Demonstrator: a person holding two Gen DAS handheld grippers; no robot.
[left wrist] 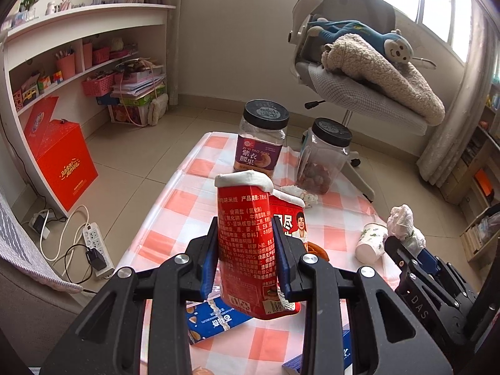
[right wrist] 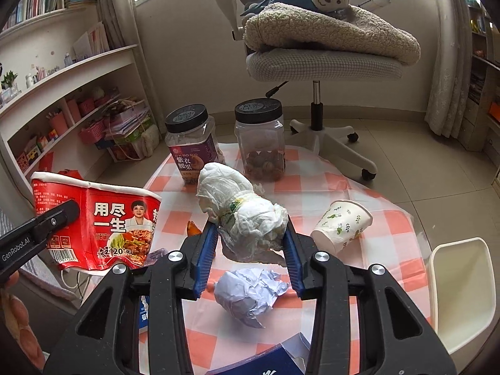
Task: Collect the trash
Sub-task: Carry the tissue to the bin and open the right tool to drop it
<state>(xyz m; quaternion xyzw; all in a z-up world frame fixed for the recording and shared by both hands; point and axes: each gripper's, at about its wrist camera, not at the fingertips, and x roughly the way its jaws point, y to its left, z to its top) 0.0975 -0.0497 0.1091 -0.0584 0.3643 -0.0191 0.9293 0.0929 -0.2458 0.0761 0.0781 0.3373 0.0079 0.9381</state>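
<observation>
Left tongs (left wrist: 245,250) are clenched on a squashed red paper noodle cup (left wrist: 247,250), its blue pads pressing the printed wall flat on both sides; the thick white rolled rim points to twelve o'clock and the cup is held clear of the surface (left wrist: 193,200), which wears a glossy orange-and-white checked cloth. At twelve o'clock stand two clear ribbed plastic jars with black lids: a cashew jar (left wrist: 261,139) with a purple label, and a second jar (left wrist: 323,159) with brown fruit at its bottom. A torn blue snack wrapper (left wrist: 215,318) lies at six o'clock under the cup. At three o'clock a leaf-printed paper cup (left wrist: 372,243) lies on its side.

Right tongs (right wrist: 250,240) are grasping a crumpled white tissue wad (right wrist: 243,212), soft and creased, bulging upward between the pads and lifted off the cloth. Below it, at six o'clock, a crumpled paper ball (right wrist: 250,293) rests on the surface. The noodle cup is at nine o'clock, the paper cup at three, both jars at twelve. A white bin (right wrist: 462,293) stands at four o'clock beside the surface edge.
</observation>
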